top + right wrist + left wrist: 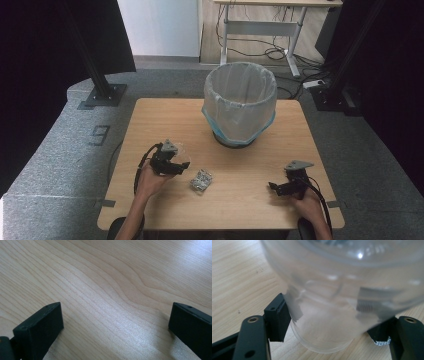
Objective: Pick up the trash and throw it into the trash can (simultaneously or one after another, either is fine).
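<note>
On the light wooden tabletop [165, 120], a round bin lined with a translucent plastic bag with a blue edge [240, 102] stands toward 12 o'clock from the middle. The left gripper [176, 166], held in the person's left hand [150, 181] at about 8 o'clock, is closed on a clear plastic cup [179, 152]. In the left gripper view the clear plastic cup [332, 302] sits between the two black jaws, with the pads [277, 317] pressing its wall on both sides and its rounded bottom pointing toward the camera, above the wood. A small crumpled piece of clear wrapper [201, 179] lies on the tabletop just beside this gripper, toward 4 o'clock from it. The right gripper [278, 188], in the person's right hand [309, 204] at about 4 o'clock on the tabletop, is well apart from the cup and the wrapper. In the right gripper view its jaws stand wide apart over bare wood grain [112, 290], with nothing between them.
</note>
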Tool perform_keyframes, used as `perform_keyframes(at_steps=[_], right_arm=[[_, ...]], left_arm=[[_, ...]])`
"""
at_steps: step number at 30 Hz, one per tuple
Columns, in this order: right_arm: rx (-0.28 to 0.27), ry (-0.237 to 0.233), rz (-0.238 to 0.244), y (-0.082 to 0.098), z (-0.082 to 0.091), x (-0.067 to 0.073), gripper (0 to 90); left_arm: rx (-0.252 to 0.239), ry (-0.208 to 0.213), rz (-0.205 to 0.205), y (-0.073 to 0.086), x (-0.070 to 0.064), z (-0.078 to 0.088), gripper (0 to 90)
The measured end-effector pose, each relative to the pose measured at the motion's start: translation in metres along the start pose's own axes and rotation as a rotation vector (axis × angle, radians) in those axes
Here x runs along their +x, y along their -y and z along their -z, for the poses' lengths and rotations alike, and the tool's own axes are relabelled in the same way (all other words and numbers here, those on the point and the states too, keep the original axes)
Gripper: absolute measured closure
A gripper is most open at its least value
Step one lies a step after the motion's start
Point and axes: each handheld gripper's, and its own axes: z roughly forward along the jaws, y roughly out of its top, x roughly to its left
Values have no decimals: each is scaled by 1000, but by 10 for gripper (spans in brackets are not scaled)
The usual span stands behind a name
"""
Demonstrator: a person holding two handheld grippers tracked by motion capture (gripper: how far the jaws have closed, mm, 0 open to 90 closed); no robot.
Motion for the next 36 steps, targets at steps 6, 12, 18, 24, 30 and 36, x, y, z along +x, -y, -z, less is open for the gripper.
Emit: perform_keyframes(at_steps=[6, 12, 18, 24, 30, 36], right_arm=[[0, 0, 0, 0, 0, 0, 0], [0, 0, 0, 0, 0, 0, 0], [1, 0, 0, 0, 0, 0, 0], [1, 0, 0, 0, 0, 0, 0], [1, 0, 0, 0, 0, 0, 0], [2, 1, 3, 0, 0, 0, 0]], left_arm=[[1, 8, -9, -9, 2, 7, 306], [-9, 15, -12, -20, 3, 13, 307], [-14, 23, -14, -31, 4, 20, 307], [-12, 33, -12, -41, 6, 27, 307], [-11, 33, -19, -53, 7, 34, 307], [-20, 37, -28, -68, 8, 42, 307]])
